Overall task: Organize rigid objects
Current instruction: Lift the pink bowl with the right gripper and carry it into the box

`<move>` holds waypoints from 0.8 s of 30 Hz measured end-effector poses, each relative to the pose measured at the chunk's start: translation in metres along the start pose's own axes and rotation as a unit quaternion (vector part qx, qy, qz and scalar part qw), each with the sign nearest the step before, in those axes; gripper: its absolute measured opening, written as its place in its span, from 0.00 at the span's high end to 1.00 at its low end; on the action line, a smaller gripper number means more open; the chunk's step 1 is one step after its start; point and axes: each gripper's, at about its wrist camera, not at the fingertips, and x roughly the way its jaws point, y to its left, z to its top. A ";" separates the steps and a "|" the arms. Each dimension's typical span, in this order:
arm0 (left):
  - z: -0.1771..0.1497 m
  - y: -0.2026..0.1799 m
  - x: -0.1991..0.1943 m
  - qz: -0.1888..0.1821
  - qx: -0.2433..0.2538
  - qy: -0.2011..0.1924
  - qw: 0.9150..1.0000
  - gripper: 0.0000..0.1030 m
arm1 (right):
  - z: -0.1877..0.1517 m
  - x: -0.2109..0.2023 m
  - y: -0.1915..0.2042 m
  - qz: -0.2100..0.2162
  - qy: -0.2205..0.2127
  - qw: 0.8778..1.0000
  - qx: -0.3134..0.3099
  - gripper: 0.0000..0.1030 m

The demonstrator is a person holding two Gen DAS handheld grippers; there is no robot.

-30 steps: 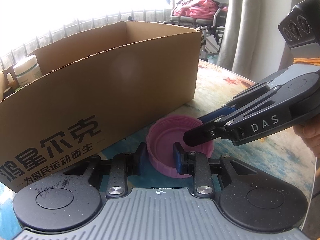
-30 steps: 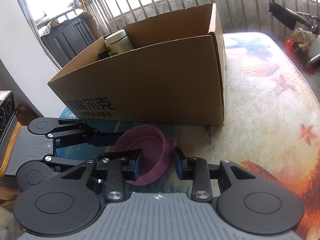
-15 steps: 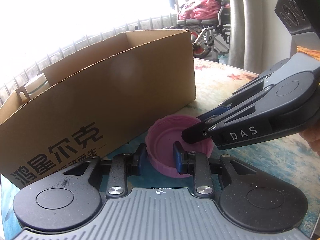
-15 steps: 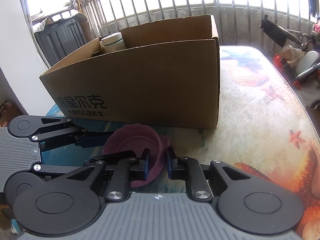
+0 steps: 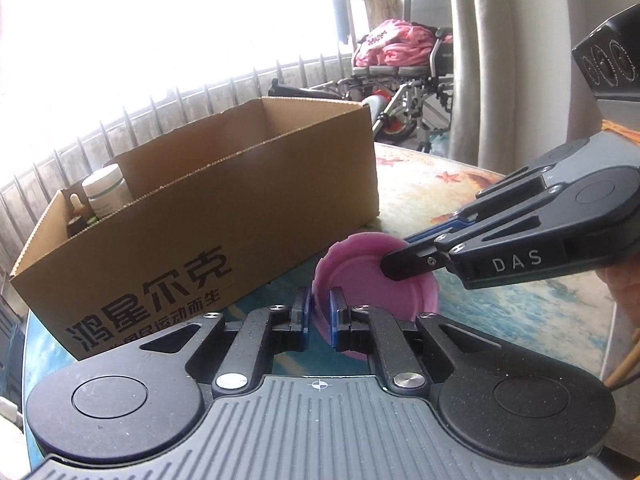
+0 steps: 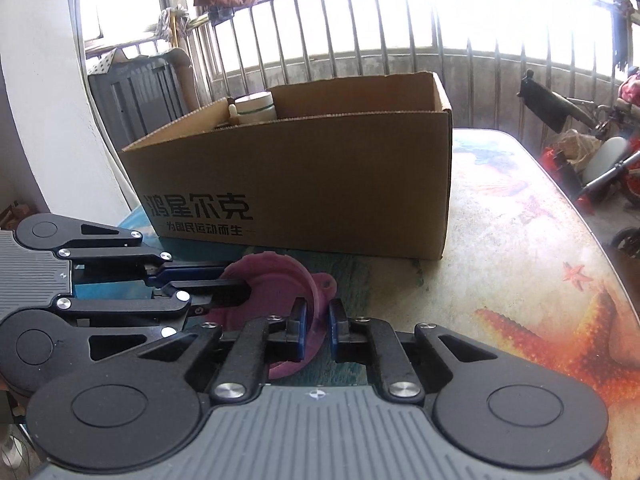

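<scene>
Both your claws are clamped on the pink lid's rim: left claw (image 5: 319, 307) on its near edge, right claw (image 6: 318, 322) on the opposite side. Lift evenly, keep it level, and clear the near wall of the cardboard box (image 5: 224, 216) beyond on the counter (image 6: 520, 240).

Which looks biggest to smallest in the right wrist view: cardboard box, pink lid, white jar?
1. Cardboard box, by far the largest.
2. Pink lid, though it sits much nearer the camera, which inflates it.
3. White jar, smallest as seen; only its top shows above the box wall, so its real size against the lid is unsure.
</scene>
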 end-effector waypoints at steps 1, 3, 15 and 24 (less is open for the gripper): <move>0.004 0.003 -0.009 -0.005 -0.005 -0.010 1.000 0.93 | 0.003 -0.006 0.001 0.006 0.000 1.000 -0.001 0.88; 0.012 0.008 -0.026 -0.013 -0.016 -0.029 0.999 0.93 | 0.010 -0.024 0.006 0.021 -0.021 1.000 -0.006 0.87; 0.100 0.060 -0.045 -0.009 -0.024 -0.072 0.997 0.92 | 0.116 -0.075 0.028 0.029 -0.107 0.991 -0.077 0.87; 0.125 0.147 0.086 -0.024 -0.071 0.083 0.994 0.92 | 0.187 0.043 0.034 0.013 0.008 0.991 -0.134 0.84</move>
